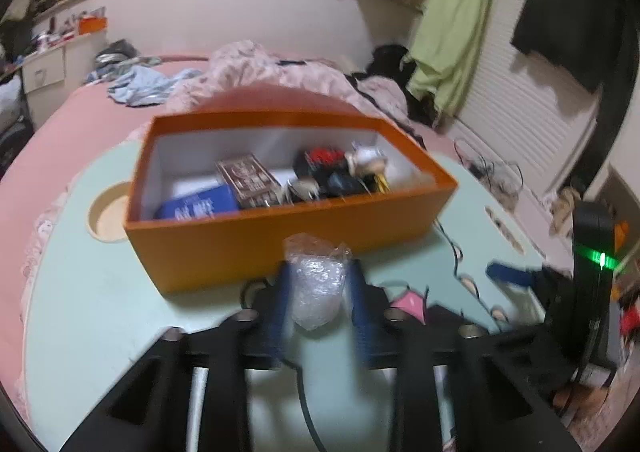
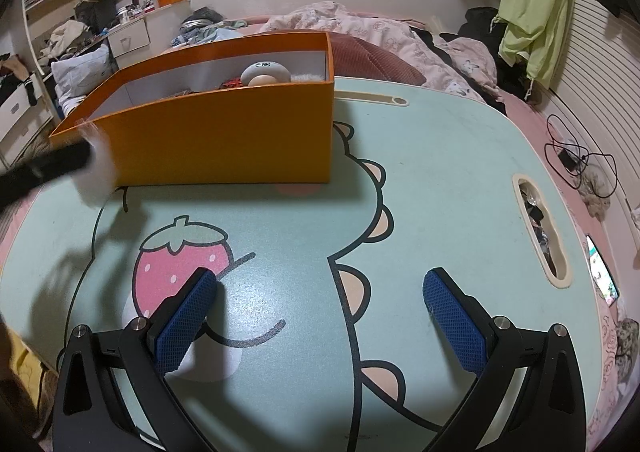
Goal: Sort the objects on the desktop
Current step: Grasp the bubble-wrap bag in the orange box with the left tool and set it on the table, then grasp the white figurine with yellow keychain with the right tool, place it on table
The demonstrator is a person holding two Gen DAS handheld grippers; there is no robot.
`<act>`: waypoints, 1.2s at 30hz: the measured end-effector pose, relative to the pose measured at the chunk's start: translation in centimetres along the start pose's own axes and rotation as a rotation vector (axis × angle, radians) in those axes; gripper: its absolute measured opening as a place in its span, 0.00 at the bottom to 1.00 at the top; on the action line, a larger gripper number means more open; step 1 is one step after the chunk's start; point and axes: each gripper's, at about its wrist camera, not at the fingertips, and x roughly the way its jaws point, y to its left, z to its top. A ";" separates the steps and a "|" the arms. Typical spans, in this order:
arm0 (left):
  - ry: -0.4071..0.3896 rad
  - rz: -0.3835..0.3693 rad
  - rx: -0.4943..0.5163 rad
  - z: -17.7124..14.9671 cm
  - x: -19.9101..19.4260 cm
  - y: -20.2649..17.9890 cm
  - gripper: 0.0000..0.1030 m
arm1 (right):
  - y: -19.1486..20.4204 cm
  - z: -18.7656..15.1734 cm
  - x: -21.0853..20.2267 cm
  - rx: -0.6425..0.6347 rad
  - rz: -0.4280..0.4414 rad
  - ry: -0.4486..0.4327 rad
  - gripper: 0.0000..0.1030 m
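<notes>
A: Left tongs (image 1: 318,294) have a crumpled clear plastic wrapper (image 1: 317,286) pinched between the blue pads, just short of the orange cardboard box (image 1: 280,240) on the mint-green cartoon bench (image 1: 92,292).

B: And the right tongs (image 2: 320,326)?

A: Wide open, empty, over the strawberry print. My worry: that wrapper's light and slippery, so it could slide out or catch the box's near wall.
</notes>
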 end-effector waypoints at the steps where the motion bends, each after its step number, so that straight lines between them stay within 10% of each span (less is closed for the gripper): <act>1: 0.005 0.029 0.026 -0.4 0.0 -0.4 0.67 | 0.0 0.0 0.0 0.000 -0.001 0.000 1.00; 6: 0.020 0.151 0.143 -3.8 0.3 -1.6 0.93 | 0.1 0.1 0.1 0.003 -0.002 0.000 1.00; 16: 0.060 0.171 0.125 -5.1 1.1 -1.0 0.99 | 0.0 0.5 0.0 0.038 0.050 -0.022 0.99; 23: 0.053 0.170 0.125 -5.1 0.9 -1.0 1.00 | 1.7 7.0 -5.2 -0.043 0.083 -0.211 0.85; 27: 0.052 0.170 0.124 -5.1 0.9 -1.0 1.00 | 2.9 12.6 -2.5 -0.088 0.068 -0.123 0.55; 36: 0.047 0.168 0.125 -5.0 0.8 -1.2 1.00 | 4.7 14.3 6.9 -0.091 -0.013 0.114 0.37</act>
